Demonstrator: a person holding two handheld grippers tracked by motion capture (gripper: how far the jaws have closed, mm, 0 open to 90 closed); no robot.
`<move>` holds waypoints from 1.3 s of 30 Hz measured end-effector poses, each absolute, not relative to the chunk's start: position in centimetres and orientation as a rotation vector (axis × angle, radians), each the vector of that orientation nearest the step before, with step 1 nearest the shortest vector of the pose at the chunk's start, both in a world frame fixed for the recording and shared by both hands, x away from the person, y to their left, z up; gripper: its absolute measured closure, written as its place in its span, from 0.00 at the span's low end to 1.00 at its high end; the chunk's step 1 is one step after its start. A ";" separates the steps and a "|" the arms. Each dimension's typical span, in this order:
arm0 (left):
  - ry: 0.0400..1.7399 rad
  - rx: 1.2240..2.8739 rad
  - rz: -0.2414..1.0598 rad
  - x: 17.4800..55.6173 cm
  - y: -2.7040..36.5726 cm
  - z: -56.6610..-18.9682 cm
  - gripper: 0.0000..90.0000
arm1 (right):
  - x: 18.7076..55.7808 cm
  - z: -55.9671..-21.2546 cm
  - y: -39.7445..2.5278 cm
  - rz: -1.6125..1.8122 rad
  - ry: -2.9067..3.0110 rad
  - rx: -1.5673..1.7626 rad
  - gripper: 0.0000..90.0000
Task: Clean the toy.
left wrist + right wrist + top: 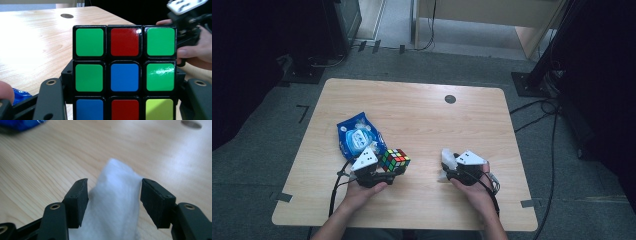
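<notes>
Cube sits clamped in the left gripper, near the front edge of the table and a little left of its middle; in the left gripper view its face of green, red, blue and yellow-green squares stands between the two black jaws, which press on its lower sides. The person's left hand holds that gripper from the front edge. Just behind it, toward the left edge, lies a blue packet, close to the gripper's grey plate. The right gripper rests right of the middle, near the front edge and well apart from the cube, held by the right hand. A white wipe lies between its jaws; in the right gripper view both jaws stand spread with the wipe bunched in the gap, its sides near or at the pads, and I cannot tell whether they squeeze it. A dark round hole sits near the back edge.
</notes>
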State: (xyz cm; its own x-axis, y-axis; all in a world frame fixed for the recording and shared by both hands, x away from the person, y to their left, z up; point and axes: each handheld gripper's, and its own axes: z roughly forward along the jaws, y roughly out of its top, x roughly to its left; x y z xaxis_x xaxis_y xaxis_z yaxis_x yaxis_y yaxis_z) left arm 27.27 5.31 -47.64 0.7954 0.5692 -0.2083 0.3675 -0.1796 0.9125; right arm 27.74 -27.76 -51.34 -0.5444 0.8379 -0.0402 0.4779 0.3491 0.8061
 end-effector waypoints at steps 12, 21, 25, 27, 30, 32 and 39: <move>0.683 1.830 0.219 26.8 4.4 -47.9 0.38 | 27.5 -49.6 -28.4 1.254 2.100 1.277 0.97; 0.580 1.889 0.252 25.4 2.5 -48.3 0.38 | 25.2 -46.0 -22.6 1.498 2.025 1.128 0.97; 0.539 1.914 0.264 24.8 1.7 -48.5 0.38 | 24.5 -45.6 -20.5 1.534 2.015 1.132 0.97; 0.534 1.919 0.267 24.6 1.5 -48.5 0.38 | 24.4 -45.6 -19.8 1.546 2.019 1.164 0.97; 0.532 1.920 0.268 24.6 1.5 -48.6 0.38 | 24.3 -45.7 -19.2 1.576 2.026 1.205 0.97; 0.529 1.923 0.264 24.6 1.4 -48.7 0.38 | 24.1 -45.7 -18.9 1.599 2.021 1.219 0.97; 0.539 1.926 0.255 24.7 1.2 -49.0 0.38 | 23.0 -44.6 -17.8 1.705 2.039 1.171 0.97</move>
